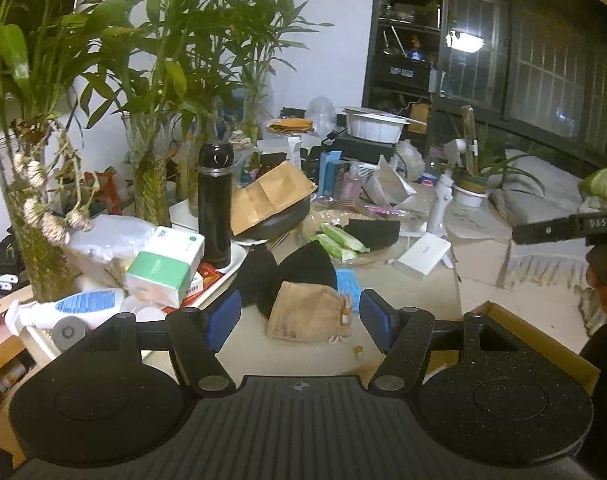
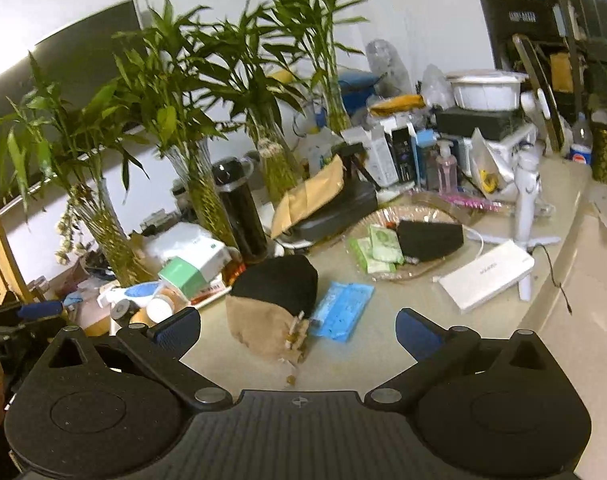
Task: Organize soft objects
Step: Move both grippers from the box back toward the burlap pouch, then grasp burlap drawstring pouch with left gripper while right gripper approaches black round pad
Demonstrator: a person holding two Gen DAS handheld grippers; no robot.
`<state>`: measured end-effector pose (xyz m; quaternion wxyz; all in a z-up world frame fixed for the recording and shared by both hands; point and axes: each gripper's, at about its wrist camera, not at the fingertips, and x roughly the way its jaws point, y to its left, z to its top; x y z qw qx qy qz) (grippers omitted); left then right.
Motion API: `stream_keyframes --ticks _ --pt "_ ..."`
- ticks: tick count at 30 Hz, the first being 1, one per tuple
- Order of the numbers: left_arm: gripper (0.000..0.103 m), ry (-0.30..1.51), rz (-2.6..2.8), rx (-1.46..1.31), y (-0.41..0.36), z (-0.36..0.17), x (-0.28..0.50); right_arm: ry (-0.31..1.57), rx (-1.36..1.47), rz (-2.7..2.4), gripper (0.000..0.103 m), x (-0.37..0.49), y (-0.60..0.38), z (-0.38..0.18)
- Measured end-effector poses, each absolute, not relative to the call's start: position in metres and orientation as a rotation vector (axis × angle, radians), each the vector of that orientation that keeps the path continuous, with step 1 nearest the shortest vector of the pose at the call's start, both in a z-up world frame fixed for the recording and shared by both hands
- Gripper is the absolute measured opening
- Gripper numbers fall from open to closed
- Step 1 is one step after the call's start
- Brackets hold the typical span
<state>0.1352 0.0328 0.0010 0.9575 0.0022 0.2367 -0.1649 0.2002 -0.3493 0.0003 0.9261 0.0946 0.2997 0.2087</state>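
Both grippers, left [image 1: 299, 318] and right [image 2: 299, 330], gape empty; tan drawstring cloth pouch [image 1: 308, 316] looks light, floppy—pinch mid-body.

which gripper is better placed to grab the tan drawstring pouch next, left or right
Left, probably. The tan drawstring pouch sits framed between the open left gripper fingers in its wrist view. The right gripper, also open, has the pouch off toward its left finger, so it would need to shift sideways.
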Motion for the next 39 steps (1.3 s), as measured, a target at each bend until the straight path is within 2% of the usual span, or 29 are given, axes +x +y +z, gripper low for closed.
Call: stream_keyframes --ticks 34,39 --pt "0.065 0.642 -0.366 -0.082 0.054 -0.086 0.268 0.628 0.185 0.308 0.103 0.277 -0.339 -0.063" --pt "0.065 0.666 -0.422 -0.023 0.044 -0.099 0.280 0.666 0.174 0.289 0.103 0.290 -0.338 -0.072"
